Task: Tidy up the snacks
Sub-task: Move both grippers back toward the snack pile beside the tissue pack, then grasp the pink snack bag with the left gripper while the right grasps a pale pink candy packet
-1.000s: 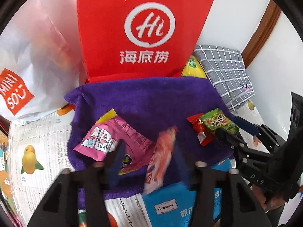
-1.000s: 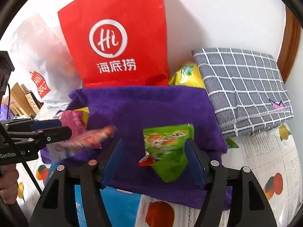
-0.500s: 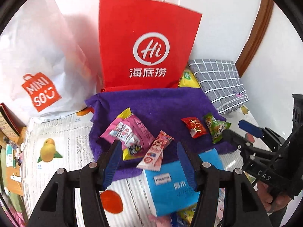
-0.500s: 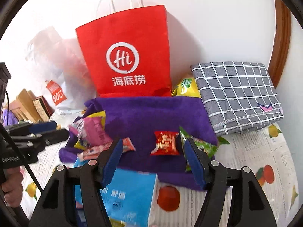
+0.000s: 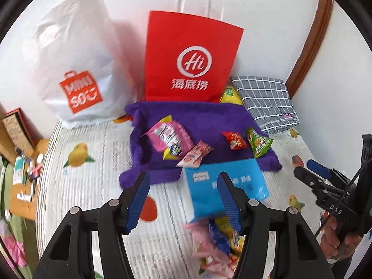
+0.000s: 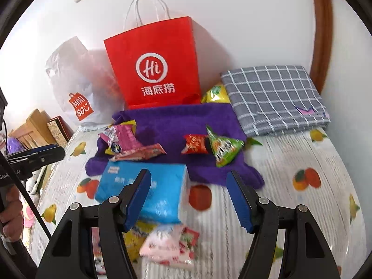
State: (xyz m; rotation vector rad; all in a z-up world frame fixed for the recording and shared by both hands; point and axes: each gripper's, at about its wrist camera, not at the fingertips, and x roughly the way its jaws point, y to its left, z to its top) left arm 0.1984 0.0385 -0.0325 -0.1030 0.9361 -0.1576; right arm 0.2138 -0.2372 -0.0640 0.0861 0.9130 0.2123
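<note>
Blue-padded left gripper [image 5: 182, 197] and right gripper [image 6: 188, 197] hover tilted downward, empty

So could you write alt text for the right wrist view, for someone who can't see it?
Four snack packets lie on a purple towel on a fruit-print bed: pink, pale pink, red and green. The right tool hangs open and empty in front, over a blue pack. A red paper bag stands behind.

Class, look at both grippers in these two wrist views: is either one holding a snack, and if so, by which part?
Neither. The left gripper and right gripper are open and empty; the snack packets lie on the purple towel.
</note>
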